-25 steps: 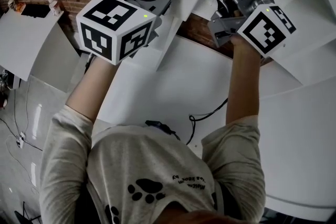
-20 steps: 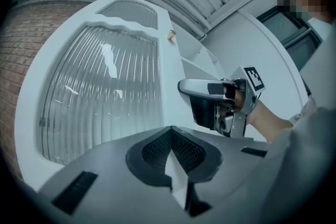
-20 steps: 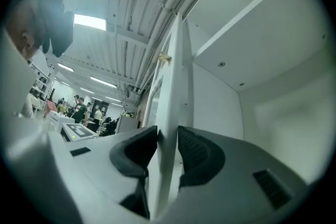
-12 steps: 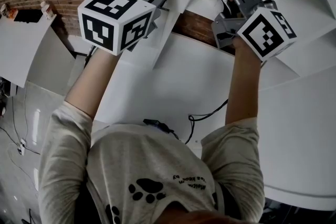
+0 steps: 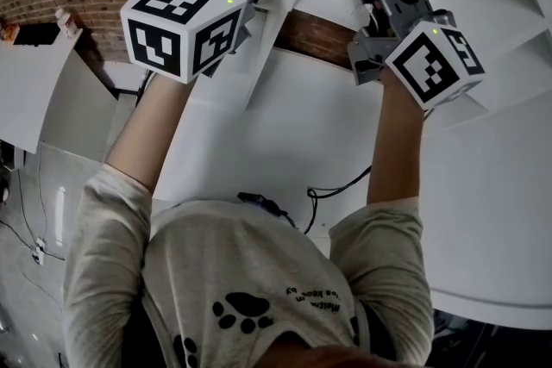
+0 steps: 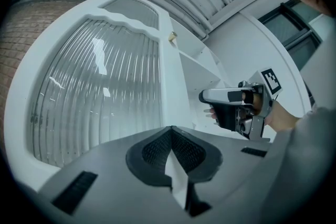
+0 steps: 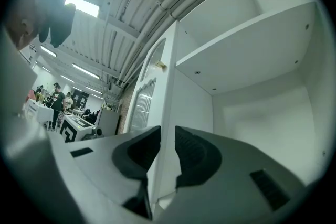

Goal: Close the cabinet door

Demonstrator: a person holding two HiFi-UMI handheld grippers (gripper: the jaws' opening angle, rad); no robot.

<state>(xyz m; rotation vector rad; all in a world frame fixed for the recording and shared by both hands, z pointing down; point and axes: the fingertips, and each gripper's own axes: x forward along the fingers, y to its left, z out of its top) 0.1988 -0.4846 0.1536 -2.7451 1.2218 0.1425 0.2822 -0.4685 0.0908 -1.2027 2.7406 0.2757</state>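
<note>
The cabinet door (image 6: 100,86), white-framed with ribbed glass, stands open to the left of the bare shelves (image 7: 247,44). Its free edge runs between the right tongs (image 7: 167,132), whose jaws are closing around it, seemingly not yet pressing. The left tongs (image 6: 170,129) are near the door's glass face, tips together, apparently holding nothing. Each marker cube (image 5: 177,26) bears black-and-white squares. The shirt (image 5: 250,289) has lettering beside a paw print, too small to read.
</note>
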